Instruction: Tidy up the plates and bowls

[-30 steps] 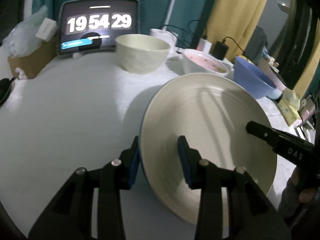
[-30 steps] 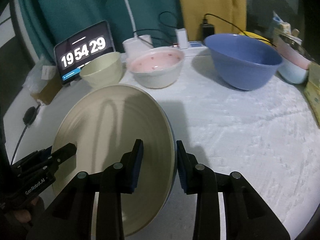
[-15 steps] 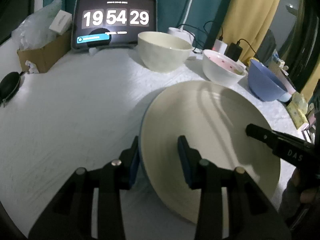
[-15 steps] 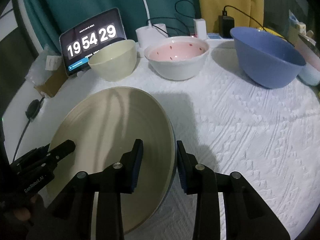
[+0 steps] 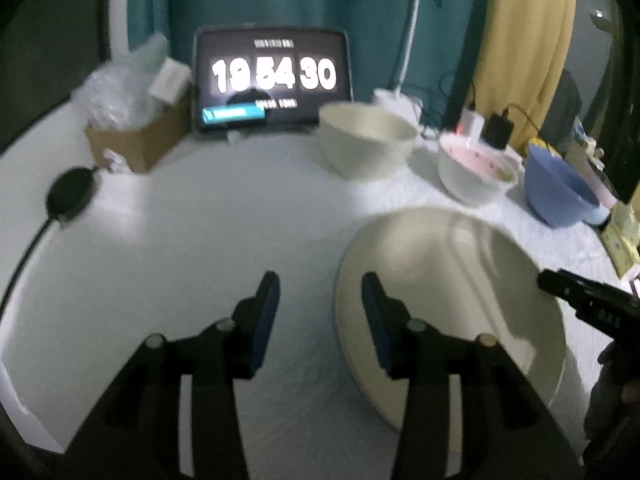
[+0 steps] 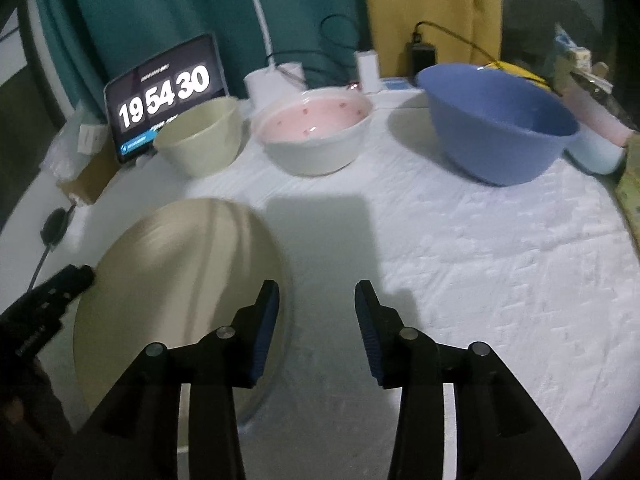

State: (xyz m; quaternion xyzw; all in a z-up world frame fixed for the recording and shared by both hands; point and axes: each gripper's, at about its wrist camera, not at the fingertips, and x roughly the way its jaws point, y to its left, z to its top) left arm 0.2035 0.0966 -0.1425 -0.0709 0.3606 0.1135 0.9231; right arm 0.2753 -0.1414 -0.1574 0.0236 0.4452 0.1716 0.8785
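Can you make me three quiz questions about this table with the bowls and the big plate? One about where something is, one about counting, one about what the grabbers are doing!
1. Where is the pink bowl?
A. Between the cream bowl and the blue bowl
B. On the plate
C. Behind the clock screen

2. How many bowls stand in a row?
A. One
B. Three
C. Six

3. What are the left gripper and right gripper doing?
A. Squeezing the plate
B. Opening, off the plate
C. Holding a bowl

Answers: 1 A, it sits mid-row; 2 B, cream, pink, blue; 3 B, no pads press the rim.

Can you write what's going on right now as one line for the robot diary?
left gripper: opening, plate rim between jaws | right gripper: opening, plate rim between jaws | cream plate: on white tablecloth
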